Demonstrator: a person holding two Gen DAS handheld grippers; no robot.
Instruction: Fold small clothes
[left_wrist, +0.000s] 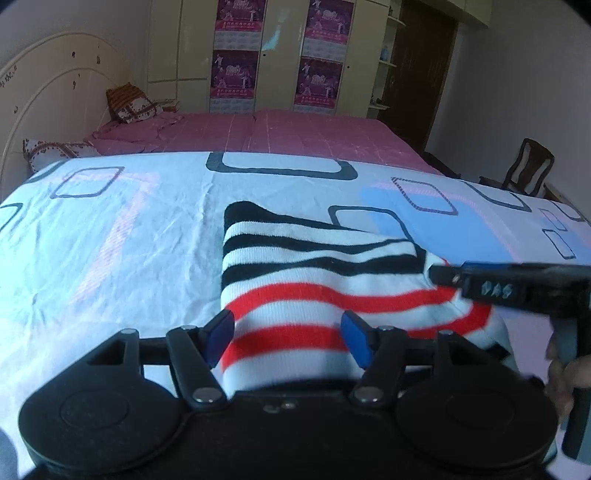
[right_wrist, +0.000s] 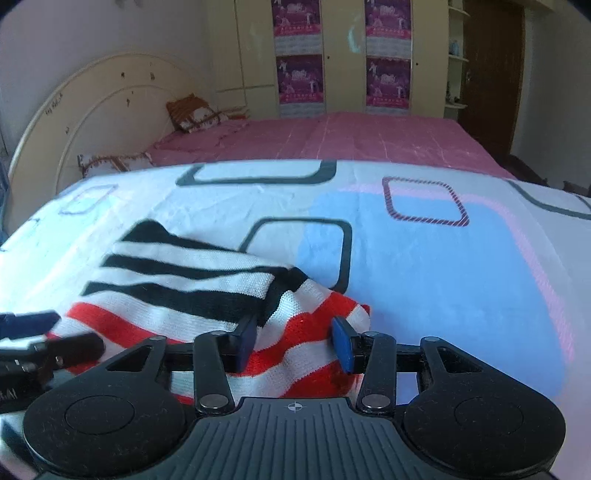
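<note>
A small knitted garment (left_wrist: 317, 284) with black, white and red stripes lies partly folded on the patterned sheet (left_wrist: 122, 236). My left gripper (left_wrist: 288, 338) is open, its blue pads on either side of the red-striped near edge. The right gripper shows from the side at the garment's right end (left_wrist: 480, 282). In the right wrist view the garment (right_wrist: 192, 291) lies left of centre. My right gripper (right_wrist: 293, 343) is open over its red-striped right corner. The left gripper's fingers (right_wrist: 48, 332) show at the far left.
The sheet (right_wrist: 424, 266), white with blue and pink patches and dark rounded squares, covers the work surface. Behind it is a pink bed (left_wrist: 295, 133) with pillows (left_wrist: 133, 107) and a cream headboard (left_wrist: 48, 99). A wooden chair (left_wrist: 528, 166) stands at the right.
</note>
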